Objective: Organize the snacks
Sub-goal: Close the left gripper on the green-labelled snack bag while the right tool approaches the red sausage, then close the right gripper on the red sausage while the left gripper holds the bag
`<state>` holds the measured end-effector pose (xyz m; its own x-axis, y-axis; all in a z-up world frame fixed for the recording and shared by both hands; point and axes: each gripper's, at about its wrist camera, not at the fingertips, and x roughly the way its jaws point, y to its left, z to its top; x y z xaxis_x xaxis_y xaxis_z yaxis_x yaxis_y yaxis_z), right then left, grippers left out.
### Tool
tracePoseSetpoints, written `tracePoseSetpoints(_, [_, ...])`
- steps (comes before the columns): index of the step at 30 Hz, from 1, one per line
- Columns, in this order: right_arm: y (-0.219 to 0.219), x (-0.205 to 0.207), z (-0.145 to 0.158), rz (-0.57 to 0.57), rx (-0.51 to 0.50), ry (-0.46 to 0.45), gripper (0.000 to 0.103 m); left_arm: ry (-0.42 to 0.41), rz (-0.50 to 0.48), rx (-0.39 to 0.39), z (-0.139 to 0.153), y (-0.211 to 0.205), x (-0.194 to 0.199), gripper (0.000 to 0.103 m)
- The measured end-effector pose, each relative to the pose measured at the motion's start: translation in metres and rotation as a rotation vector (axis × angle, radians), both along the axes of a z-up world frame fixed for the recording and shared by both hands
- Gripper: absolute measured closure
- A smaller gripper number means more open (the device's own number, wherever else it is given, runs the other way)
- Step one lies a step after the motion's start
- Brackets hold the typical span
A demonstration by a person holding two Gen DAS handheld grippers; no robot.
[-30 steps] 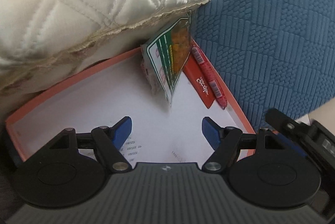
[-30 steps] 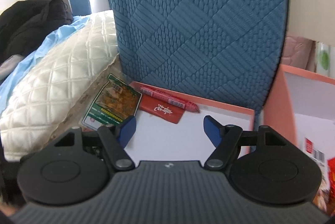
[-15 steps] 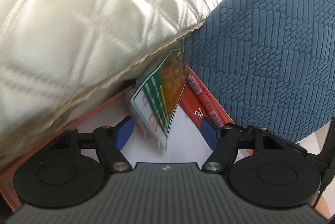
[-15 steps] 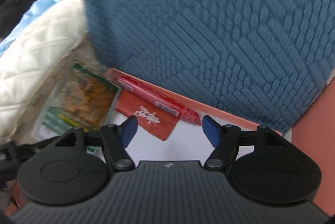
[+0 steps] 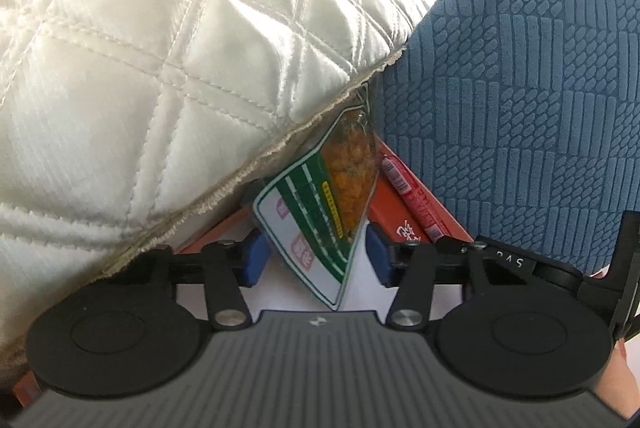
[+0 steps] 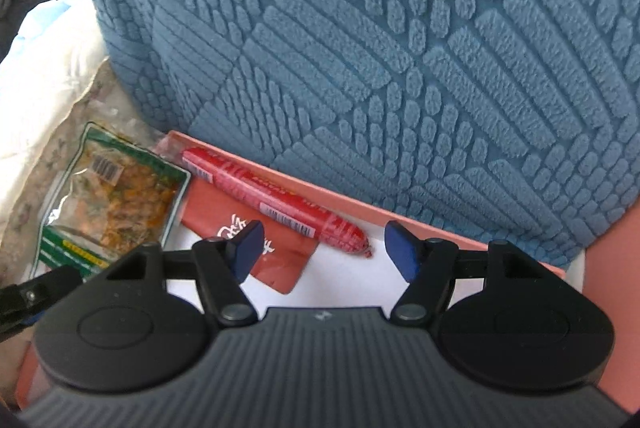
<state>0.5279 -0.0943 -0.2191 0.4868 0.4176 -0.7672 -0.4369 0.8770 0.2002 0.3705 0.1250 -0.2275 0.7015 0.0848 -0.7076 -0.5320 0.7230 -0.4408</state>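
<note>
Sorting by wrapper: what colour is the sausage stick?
Red sausage stick, clearest in the right wrist view.

Some snacks are partly hidden

The white pillow (image 5: 168,75) covers the green packet's (image 5: 332,203) top; the sausage (image 6: 276,203) hides part of the red packet (image 6: 256,248).

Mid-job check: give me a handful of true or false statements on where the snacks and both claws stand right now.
1. The green snack packet sits between the left claw's fingers. True; the jaws have just been closing, but the pads do not clearly press on it.
2. The red sausage stick lies along the tray's far rim, by the blue cushion. True.
3. The right claw is clamped on the sausage stick. False; it is open and holds nothing.
4. The flat red sachet lies on top of the sausage stick. False; it lies beside it on the tray floor.
5. The white quilted pillow overhangs the green packet. True.
</note>
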Motion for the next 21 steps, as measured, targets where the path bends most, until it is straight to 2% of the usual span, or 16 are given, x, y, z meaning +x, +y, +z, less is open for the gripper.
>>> tracePoseSetpoints(1, [0.001,0.001,-0.002,0.005,-0.001,0.005,0.034,0.001,-0.001,0.007,0.0,0.0,-0.001,0.057])
tracePoseSetpoints(3, [0.005,0.002,-0.006,0.02,-0.006,0.009,0.034,0.004,0.001,0.011,-0.001,0.002,-0.002,0.073])
tracePoseSetpoints(8, [0.006,0.001,-0.008,0.041,0.009,0.019,0.032,-0.036,-0.022,0.016,0.004,0.001,-0.01,0.091])
tracePoseSetpoints(13, [-0.004,-0.004,0.0,0.056,0.059,0.053,0.032,-0.067,-0.084,0.043,0.01,-0.007,-0.014,0.096])
tracePoseSetpoints(17, [-0.004,-0.017,0.004,0.103,0.061,0.063,0.032,-0.069,-0.101,0.027,0.009,-0.007,-0.016,0.097])
tracePoseSetpoints(21, [0.0,-0.026,0.005,0.126,0.09,0.12,0.033,-0.063,-0.113,0.022,0.008,-0.009,-0.015,0.098])
